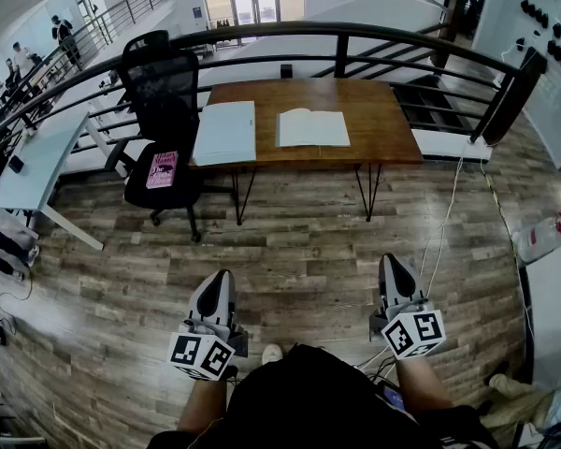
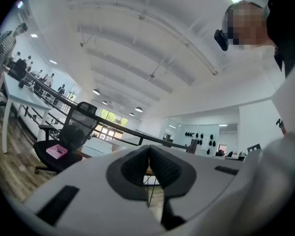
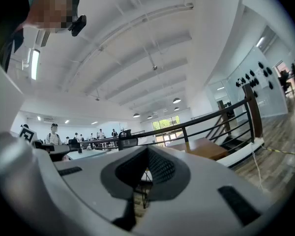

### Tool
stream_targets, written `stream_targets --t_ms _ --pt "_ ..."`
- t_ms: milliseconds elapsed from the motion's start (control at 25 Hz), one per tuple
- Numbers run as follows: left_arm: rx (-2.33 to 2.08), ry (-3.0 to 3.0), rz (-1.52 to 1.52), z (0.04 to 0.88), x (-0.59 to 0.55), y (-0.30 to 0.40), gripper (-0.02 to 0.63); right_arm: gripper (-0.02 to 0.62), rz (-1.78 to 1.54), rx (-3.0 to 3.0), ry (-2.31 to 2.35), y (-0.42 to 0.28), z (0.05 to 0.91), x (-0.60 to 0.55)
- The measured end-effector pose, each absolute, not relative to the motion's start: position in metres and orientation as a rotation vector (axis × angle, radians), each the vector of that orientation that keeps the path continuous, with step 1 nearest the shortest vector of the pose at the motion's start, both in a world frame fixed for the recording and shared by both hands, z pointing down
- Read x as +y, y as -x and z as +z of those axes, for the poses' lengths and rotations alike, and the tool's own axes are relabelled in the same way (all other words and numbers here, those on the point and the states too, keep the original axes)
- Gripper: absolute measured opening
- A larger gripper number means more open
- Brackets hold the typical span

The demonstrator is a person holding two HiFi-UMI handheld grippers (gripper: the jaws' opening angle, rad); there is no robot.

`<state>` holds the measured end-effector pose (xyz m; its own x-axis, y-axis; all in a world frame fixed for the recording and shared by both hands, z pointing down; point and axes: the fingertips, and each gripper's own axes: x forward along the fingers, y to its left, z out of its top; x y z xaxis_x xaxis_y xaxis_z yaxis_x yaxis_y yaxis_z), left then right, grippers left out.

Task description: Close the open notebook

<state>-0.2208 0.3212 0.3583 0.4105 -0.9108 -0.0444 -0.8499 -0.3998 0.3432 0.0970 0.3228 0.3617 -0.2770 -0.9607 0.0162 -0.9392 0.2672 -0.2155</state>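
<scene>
An open notebook [image 1: 312,127] with white pages lies flat on the brown wooden desk [image 1: 374,110], right of its middle. A closed pale notebook or folder [image 1: 225,131] rests on the desk's left part. My left gripper [image 1: 221,286] and right gripper [image 1: 393,271] hang low over the wooden floor, well short of the desk, both shut with nothing between the jaws. In the left gripper view the left gripper [image 2: 149,149] shows its pads pressed together. The right gripper [image 3: 147,150] looks the same in the right gripper view.
A black office chair [image 1: 164,110] with a pink book [image 1: 162,169] on its seat stands left of the desk. A black curved railing [image 1: 355,37] runs behind the desk. A white table [image 1: 33,162] sits far left, with people beyond it.
</scene>
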Motion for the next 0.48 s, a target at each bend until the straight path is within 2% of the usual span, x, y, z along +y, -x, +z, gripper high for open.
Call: stream_targets --t_ms 480 --pt "-1.508 -2.472 -0.294 0.354 0.315 0.205 0.015 -0.006 -0.311 2.402 1.775 -0.104 0.36 0.314"
